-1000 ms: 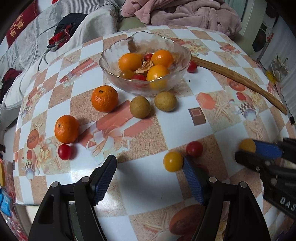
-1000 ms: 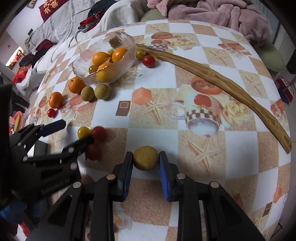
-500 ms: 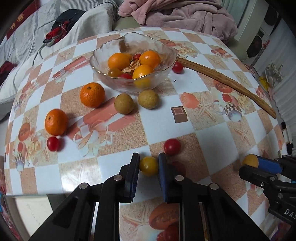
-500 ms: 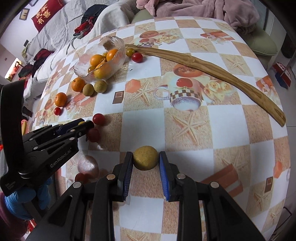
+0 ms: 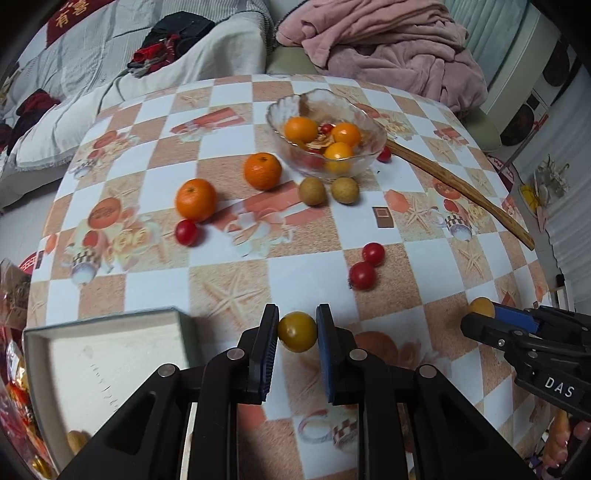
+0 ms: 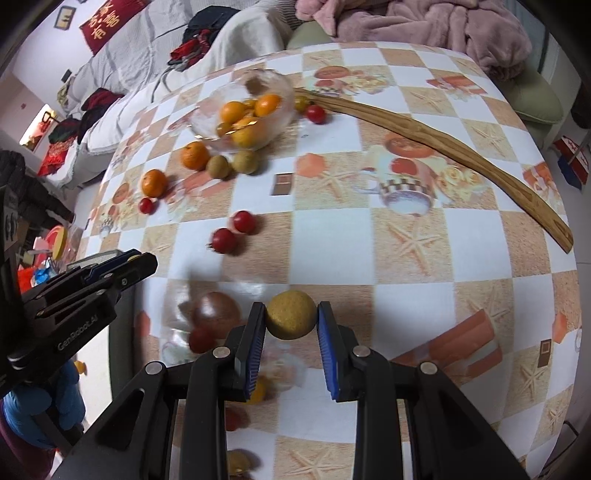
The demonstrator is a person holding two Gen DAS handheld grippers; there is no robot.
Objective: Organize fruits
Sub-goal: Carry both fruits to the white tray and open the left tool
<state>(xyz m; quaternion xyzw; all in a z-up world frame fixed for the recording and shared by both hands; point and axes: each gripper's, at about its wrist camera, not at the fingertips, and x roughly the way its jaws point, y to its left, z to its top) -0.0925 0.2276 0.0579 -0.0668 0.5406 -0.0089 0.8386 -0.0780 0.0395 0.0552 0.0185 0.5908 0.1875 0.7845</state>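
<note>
Left gripper (image 5: pixel 297 329) clamped on a yellow cherry tomato (image 5: pixel 297 331) above the near table (image 5: pixel 236 273) edge, right gripper (image 6: pixel 291 319) clamped on a tan round fruit (image 6: pixel 291 319); glass bowl (image 5: pixel 364 117) of oranges at the far side, two red cherry tomatoes (image 5: pixel 367 266) between.

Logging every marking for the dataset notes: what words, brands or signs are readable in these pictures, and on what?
"DAS" — white letters on the right tool, left wrist view.
"GenRobot.AI" — on the left tool, right wrist view.
"有喜" — gold characters on the red cushion; its top characters are cut off.
Nothing on the tablecloth reads as text.
</note>
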